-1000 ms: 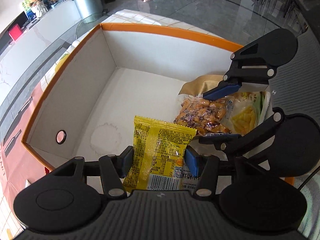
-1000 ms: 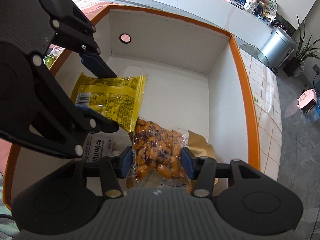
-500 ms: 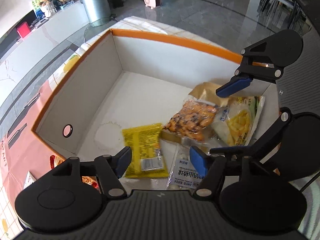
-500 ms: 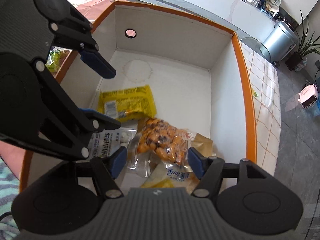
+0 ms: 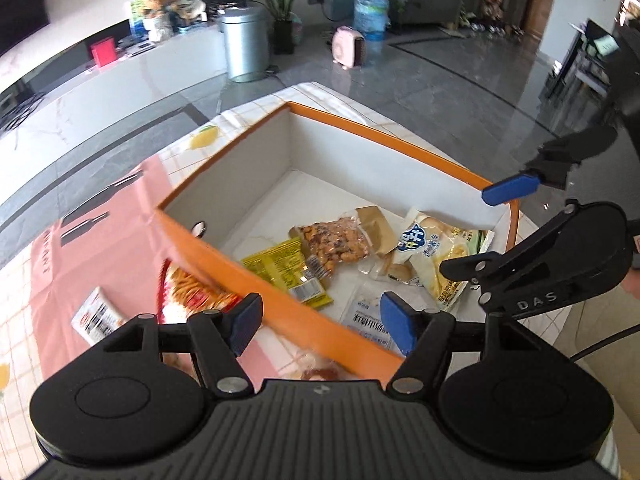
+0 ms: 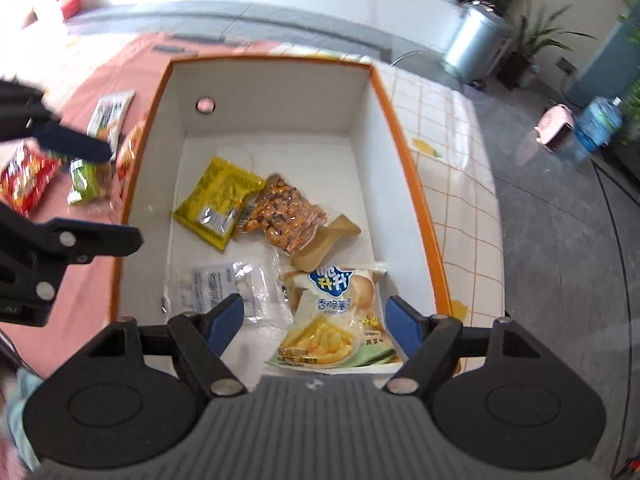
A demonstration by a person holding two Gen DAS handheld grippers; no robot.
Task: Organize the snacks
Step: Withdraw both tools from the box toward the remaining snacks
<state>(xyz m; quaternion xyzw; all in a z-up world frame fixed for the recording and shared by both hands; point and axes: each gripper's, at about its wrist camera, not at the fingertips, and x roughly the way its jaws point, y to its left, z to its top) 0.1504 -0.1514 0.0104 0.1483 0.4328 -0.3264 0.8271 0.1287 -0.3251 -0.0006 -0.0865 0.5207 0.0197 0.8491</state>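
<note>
Both grippers, left point(image 5: 320, 322) and right point(image 6: 314, 324), lifted from box point(image 6: 400, 136), jaws just opened wide, empty; yellow packet point(image 6: 218, 200) dropped, ten o'clock of nuts point(image 6: 286, 216)

The box point(image 6: 404, 148) is white inside with an orange rim. In it lie a yellow packet point(image 6: 218, 204), a clear bag of orange-brown nuts point(image 6: 286, 216), a clear white-printed pouch point(image 6: 224, 286) and a white chip bag point(image 6: 340, 320) with blue lettering. The surface point(image 6: 452, 184) wears a white cloth gridded in orange, with a pink sheet point(image 5: 96, 240) across it.

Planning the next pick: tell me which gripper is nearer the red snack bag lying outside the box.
Left. The left gripper hangs by the red snack bag; the right gripper is over the box.
</note>
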